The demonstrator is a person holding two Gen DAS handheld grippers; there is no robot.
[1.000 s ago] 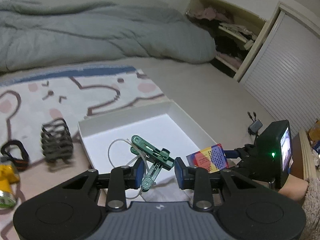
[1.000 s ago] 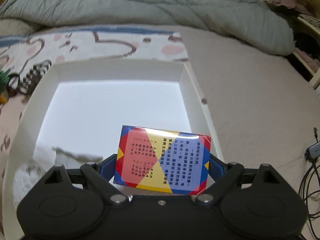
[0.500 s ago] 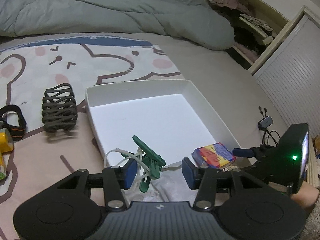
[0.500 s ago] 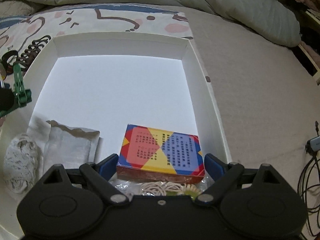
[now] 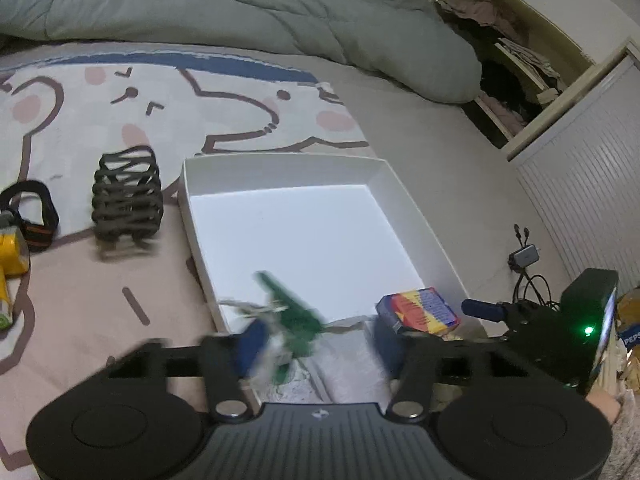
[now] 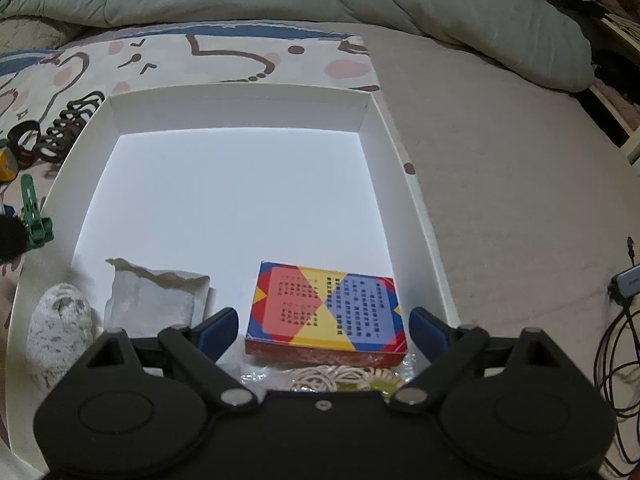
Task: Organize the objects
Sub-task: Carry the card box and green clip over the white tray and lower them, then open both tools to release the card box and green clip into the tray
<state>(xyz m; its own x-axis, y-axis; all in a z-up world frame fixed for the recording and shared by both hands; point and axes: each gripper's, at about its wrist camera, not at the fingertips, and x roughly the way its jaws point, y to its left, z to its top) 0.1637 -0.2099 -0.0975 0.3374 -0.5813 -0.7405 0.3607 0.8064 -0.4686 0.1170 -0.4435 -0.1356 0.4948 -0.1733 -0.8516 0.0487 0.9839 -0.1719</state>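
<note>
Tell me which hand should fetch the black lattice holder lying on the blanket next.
Left, probably. The black lattice holder lies beside the white box, on the left gripper's side; the right gripper, jaws open, sits over the colourful box.

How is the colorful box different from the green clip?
The colorful box lies flat inside the white tray; the green clip is outside, by the tray's left edge. The box is a wide block of red, yellow and blue with printing; the clip is thin and all green. The box is sharp in the left wrist view; the clip is blurred there. Both sit near a gripper.
</note>
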